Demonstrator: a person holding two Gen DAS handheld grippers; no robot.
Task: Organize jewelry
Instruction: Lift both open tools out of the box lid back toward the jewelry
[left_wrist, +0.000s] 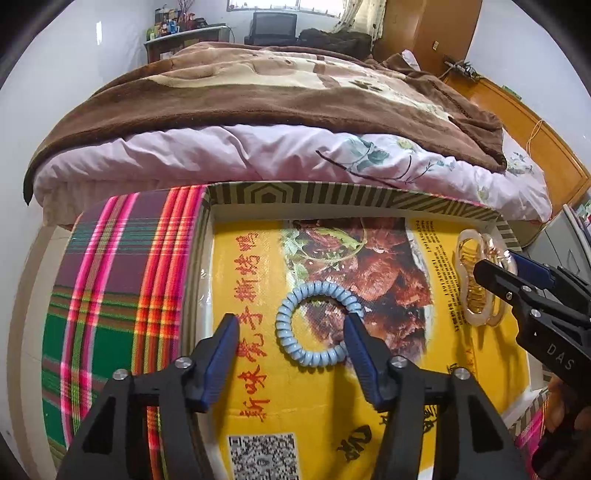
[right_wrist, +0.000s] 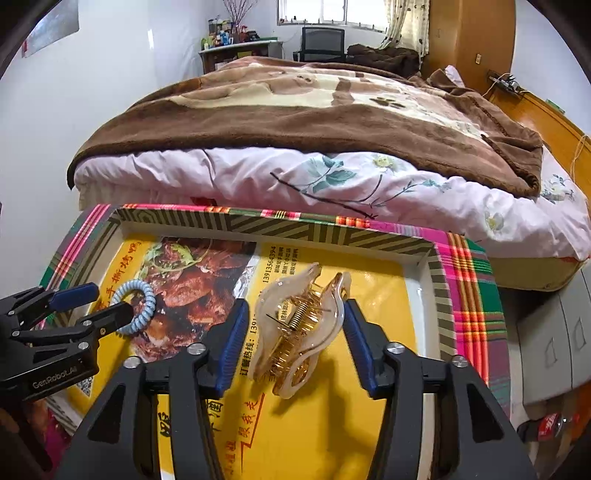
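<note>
Both tools released: left tool straddled the blue coil hair tie lying flat mid-tray, right tool flanked the clear claw clip near the tray's right wall; judged risk: 1 pad skidding off the clip's glossy curved shell.

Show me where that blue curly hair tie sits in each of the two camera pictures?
Left wrist view: the blue coil hair tie lies low in the middle, just ahead of the open left gripper.
Right wrist view: it is at the left, partly behind the left gripper.
Shared landmark: the roast-meat photo on the yellow sheet.
</note>
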